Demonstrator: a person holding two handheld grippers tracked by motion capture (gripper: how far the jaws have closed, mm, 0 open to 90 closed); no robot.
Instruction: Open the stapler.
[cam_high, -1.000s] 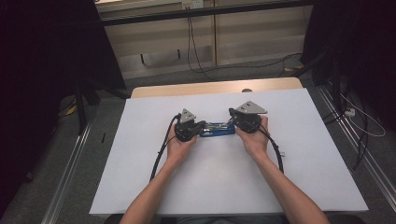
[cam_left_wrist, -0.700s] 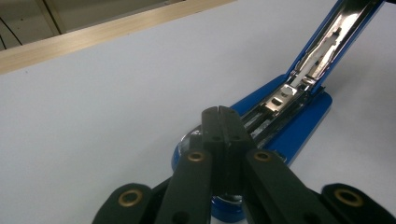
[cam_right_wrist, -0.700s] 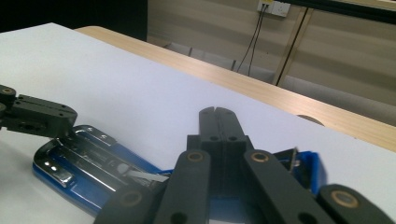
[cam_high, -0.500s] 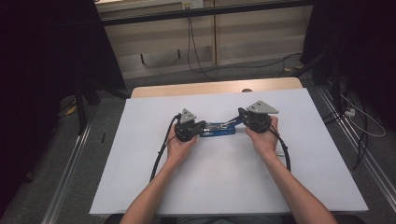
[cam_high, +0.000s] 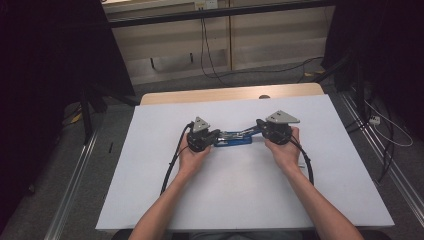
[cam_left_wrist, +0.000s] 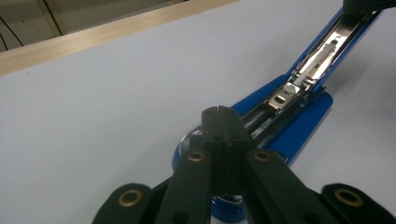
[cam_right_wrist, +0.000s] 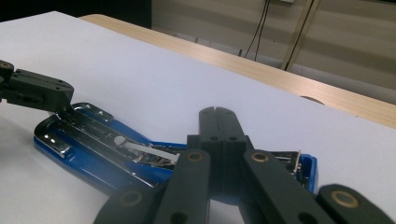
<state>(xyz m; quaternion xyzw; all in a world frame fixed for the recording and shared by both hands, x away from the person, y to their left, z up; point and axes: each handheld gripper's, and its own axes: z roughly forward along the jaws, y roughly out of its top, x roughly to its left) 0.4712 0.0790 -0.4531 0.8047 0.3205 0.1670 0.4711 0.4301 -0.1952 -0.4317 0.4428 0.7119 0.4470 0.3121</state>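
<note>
A blue stapler (cam_high: 234, 138) with a shiny metal channel lies hinged open at the centre of the white sheet (cam_high: 150, 175), a pale wooden table edge (cam_high: 200, 95) at 12 o'clock. The left gripper (cam_left_wrist: 218, 112) presses its clenched jaws onto the stapler's end. The right gripper (cam_right_wrist: 217, 112), jaws clenched, lifts the blue top arm at 3 o'clock.

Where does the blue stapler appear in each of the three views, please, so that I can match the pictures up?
High view: the blue stapler lies mid-table on the white sheet, between the two tools.
Left gripper view: it runs from bottom centre to the upper right corner, its top swung open.
Right gripper view: it lies across the lower half, behind the black jaws.
Shared landmark: the wooden table edge beyond the sheet, upper left in the left gripper view, upper right in the right gripper view.
</note>
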